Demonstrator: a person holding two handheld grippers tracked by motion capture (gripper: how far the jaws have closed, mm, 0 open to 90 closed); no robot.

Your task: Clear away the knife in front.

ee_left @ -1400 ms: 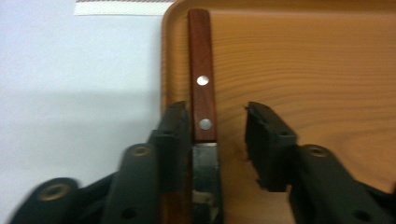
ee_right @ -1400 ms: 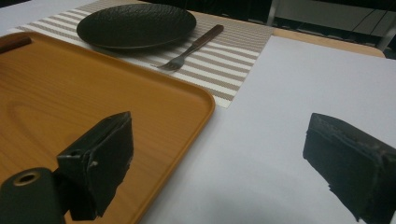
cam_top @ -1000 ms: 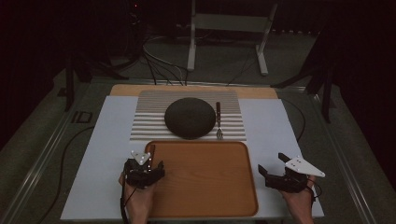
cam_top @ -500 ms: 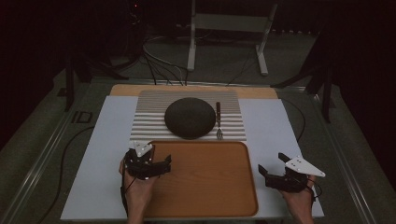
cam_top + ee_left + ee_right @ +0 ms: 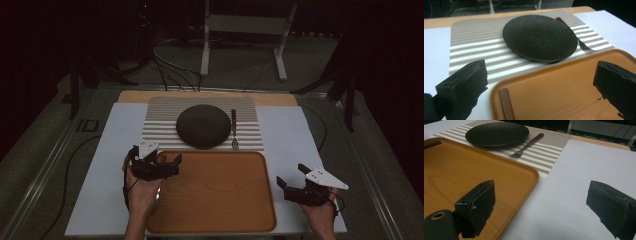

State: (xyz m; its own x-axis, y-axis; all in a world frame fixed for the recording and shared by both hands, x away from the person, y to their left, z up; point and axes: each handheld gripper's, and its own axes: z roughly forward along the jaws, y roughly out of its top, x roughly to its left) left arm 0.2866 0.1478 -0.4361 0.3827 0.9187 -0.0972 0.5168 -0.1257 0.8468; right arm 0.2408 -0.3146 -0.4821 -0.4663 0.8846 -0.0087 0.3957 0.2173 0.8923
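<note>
Evidently the work is loading the wooden tray [image 5: 220, 200], which lies on the white sheet [image 5: 105, 165] with its far rim just beside the striped placemat [image 5: 160, 120]. Beyond that rim sits the dark plate [image 5: 204, 126], clear of the tray. The left gripper [image 5: 176, 165] hovers over the tray's left rim. Its jaws have just been opening and now stand wide with nothing between them. The right gripper [image 5: 291, 175] waits off the tray's right edge over bare sheet, also gaping and empty. A fork [image 5: 233, 129] lies past the far rim, right of the plate. A small brown bar [image 5: 506, 103] rests flat inside the tray's left end, below the left gripper. I'd say the bar is placed. Next comes a reach over the far rim for plate or fork, needing height to clear the lip. The tray's middle and right are open.
</note>
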